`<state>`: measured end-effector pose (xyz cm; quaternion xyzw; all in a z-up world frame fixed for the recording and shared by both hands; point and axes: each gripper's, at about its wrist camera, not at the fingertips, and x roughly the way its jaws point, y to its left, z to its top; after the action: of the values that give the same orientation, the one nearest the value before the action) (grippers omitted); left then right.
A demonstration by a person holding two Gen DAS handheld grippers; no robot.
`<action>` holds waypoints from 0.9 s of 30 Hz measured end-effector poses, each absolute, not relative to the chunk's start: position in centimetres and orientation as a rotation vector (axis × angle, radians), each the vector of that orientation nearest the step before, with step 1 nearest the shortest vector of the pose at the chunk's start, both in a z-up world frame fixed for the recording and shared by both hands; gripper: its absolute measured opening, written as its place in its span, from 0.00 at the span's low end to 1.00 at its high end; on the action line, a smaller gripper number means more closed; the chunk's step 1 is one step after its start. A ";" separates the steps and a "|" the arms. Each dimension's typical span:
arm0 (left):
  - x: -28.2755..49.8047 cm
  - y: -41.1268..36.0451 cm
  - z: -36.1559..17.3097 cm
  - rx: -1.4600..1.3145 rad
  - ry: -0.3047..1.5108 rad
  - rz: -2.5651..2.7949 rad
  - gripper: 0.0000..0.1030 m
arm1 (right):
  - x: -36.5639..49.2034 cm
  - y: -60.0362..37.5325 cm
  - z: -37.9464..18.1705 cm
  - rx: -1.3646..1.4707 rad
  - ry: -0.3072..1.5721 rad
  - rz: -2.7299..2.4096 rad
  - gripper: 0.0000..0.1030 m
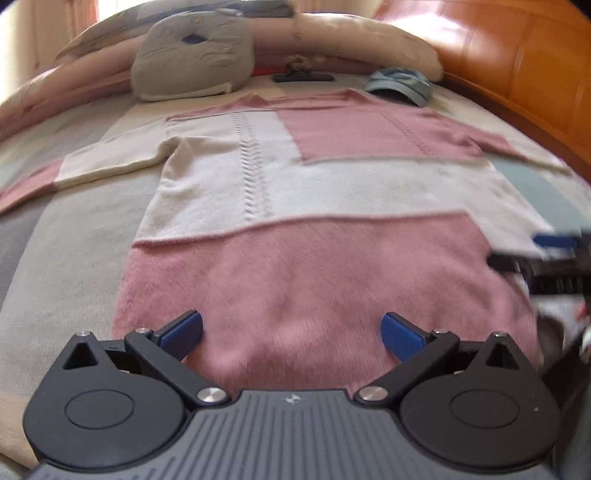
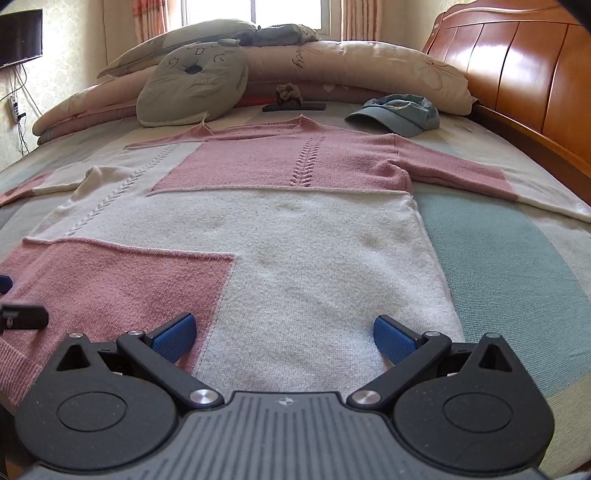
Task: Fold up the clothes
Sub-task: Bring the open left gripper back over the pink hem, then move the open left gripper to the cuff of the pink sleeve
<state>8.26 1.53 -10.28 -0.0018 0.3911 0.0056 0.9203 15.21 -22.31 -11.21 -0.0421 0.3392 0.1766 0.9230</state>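
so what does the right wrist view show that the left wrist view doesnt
Only the right wrist view shows the window, the dark screen on the wall, and the sweater's right sleeve in sharp outline; it also catches the left gripper's tip at its left edge. Only the left wrist view shows the right gripper coming in from its right edge, blurred. Both show the pink and white sweater spread flat on the bed, the grey cushion, the blue cap, the wooden headboard, and open fingers over the hem.
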 end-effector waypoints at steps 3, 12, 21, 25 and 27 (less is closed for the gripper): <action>7.6 1.4 -9.9 0.018 0.811 0.002 0.99 | 15.1 -22.3 -11.3 -0.087 0.690 0.360 1.00; 11.8 1.8 -7.5 0.005 0.780 0.025 0.99 | 14.9 -22.2 -11.5 -0.088 0.676 0.353 1.00; 10.5 1.7 -9.1 -0.062 0.831 0.032 0.99 | 14.8 -22.2 -11.3 -0.093 0.679 0.358 1.00; 10.7 2.6 -8.4 -0.109 0.817 0.026 0.99 | 14.9 -22.4 -11.0 -0.083 0.695 0.371 1.00; 11.6 3.2 -7.9 -0.114 0.798 0.025 0.99 | 15.0 -22.6 -11.0 -0.066 0.697 0.373 1.00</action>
<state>11.61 3.25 -7.86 -0.0556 0.3885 0.0124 0.9197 15.04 -22.58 -10.96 -0.0323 0.3397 0.1816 0.9223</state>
